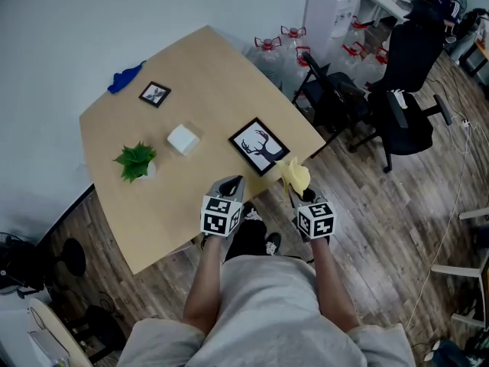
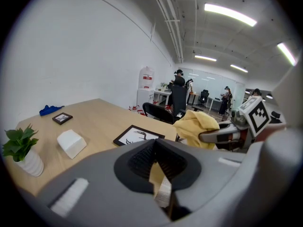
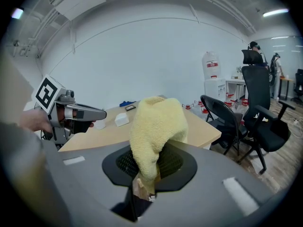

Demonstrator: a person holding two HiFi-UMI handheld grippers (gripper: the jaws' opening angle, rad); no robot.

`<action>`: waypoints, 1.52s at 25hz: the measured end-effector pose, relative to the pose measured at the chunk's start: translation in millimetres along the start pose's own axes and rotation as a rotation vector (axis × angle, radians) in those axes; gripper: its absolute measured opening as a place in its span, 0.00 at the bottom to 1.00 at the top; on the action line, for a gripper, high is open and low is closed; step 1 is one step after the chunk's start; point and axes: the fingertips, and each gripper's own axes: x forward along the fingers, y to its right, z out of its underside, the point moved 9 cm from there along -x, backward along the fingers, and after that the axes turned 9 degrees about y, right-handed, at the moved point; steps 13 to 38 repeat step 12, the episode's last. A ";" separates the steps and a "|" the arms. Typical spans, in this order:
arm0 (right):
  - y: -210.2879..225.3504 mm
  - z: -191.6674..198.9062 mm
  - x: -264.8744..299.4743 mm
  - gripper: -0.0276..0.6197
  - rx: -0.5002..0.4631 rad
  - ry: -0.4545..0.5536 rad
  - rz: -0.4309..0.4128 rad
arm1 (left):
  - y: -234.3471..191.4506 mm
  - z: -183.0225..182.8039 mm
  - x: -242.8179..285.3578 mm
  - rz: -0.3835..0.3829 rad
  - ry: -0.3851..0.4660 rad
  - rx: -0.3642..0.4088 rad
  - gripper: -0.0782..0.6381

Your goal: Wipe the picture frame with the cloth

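The black picture frame with a deer print lies flat near the table's right edge; the left gripper view shows this frame just beyond my jaws. A yellow cloth hangs bunched from my right gripper, which is shut on it just off the table edge, close to the frame's near corner. In the right gripper view the cloth drapes over the jaws. My left gripper hovers over the table's front edge, a little short of the frame, jaws shut and empty.
On the wooden table sit a white box, a small potted plant, a small black frame and a blue cloth. Black office chairs and water bottles stand to the right.
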 end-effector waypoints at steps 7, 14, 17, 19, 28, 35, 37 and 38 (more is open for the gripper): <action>-5.2 -0.1 -0.7 0.12 -0.010 -0.003 -0.019 | 0.5 -2.9 -3.6 -0.004 0.004 0.001 0.18; -5.5 1.7 0.0 0.12 -0.015 0.001 -0.031 | 2.0 -0.7 -3.4 -0.007 0.004 0.004 0.18; -5.5 1.7 0.0 0.12 -0.015 0.001 -0.031 | 2.0 -0.7 -3.4 -0.007 0.004 0.004 0.18; -5.5 1.7 0.0 0.12 -0.015 0.001 -0.031 | 2.0 -0.7 -3.4 -0.007 0.004 0.004 0.18; -5.5 1.7 0.0 0.12 -0.015 0.001 -0.031 | 2.0 -0.7 -3.4 -0.007 0.004 0.004 0.18; -5.5 1.7 0.0 0.12 -0.015 0.001 -0.031 | 2.0 -0.7 -3.4 -0.007 0.004 0.004 0.18; -5.5 1.7 0.0 0.12 -0.015 0.001 -0.031 | 2.0 -0.7 -3.4 -0.007 0.004 0.004 0.18; -5.5 1.7 0.0 0.12 -0.015 0.001 -0.031 | 2.0 -0.7 -3.4 -0.007 0.004 0.004 0.18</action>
